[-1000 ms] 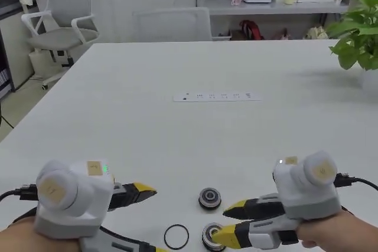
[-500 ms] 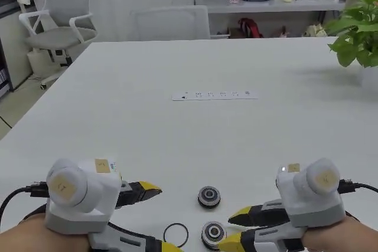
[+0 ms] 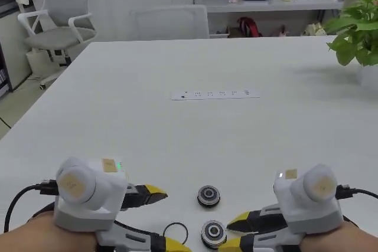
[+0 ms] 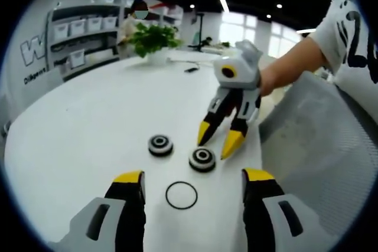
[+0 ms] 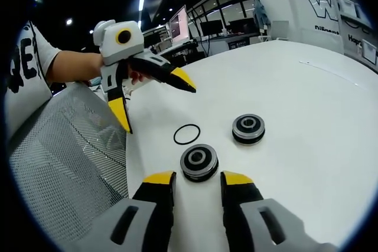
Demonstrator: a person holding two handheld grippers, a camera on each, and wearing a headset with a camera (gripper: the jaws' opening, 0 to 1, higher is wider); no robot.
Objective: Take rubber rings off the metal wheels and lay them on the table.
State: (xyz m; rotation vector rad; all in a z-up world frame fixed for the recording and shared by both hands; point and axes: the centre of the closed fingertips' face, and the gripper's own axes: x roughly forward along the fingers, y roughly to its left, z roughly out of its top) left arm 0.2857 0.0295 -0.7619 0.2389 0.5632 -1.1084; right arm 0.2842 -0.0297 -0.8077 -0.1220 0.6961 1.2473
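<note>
Two metal wheels with black rubber rings lie near the table's front edge: the far wheel (image 3: 208, 195) (image 4: 160, 144) (image 5: 248, 128) and the near wheel (image 3: 213, 232) (image 4: 202, 159) (image 5: 199, 162). To their left a loose black rubber ring (image 3: 175, 231) (image 4: 181, 195) (image 5: 186, 133) lies flat on the table. My left gripper (image 3: 164, 218) (image 4: 193, 178) (image 5: 155, 103) is open, and the loose ring lies just ahead, between its jaws. My right gripper (image 3: 232, 234) (image 4: 217, 143) (image 5: 198, 180) is open with its tips just short of the near wheel, holding nothing.
The white table (image 3: 195, 140) stretches far ahead, with a flat socket strip (image 3: 215, 94) at its middle. A potted plant (image 3: 357, 19) stands at the far right. Grey chairs (image 3: 56, 13) and shelves sit beyond the table. A mesh chair (image 5: 71, 163) is below the near edge.
The right gripper has drawn back a little toward the near edge. The left gripper has shifted slightly right. Wheels and loose ring lie where they were.
</note>
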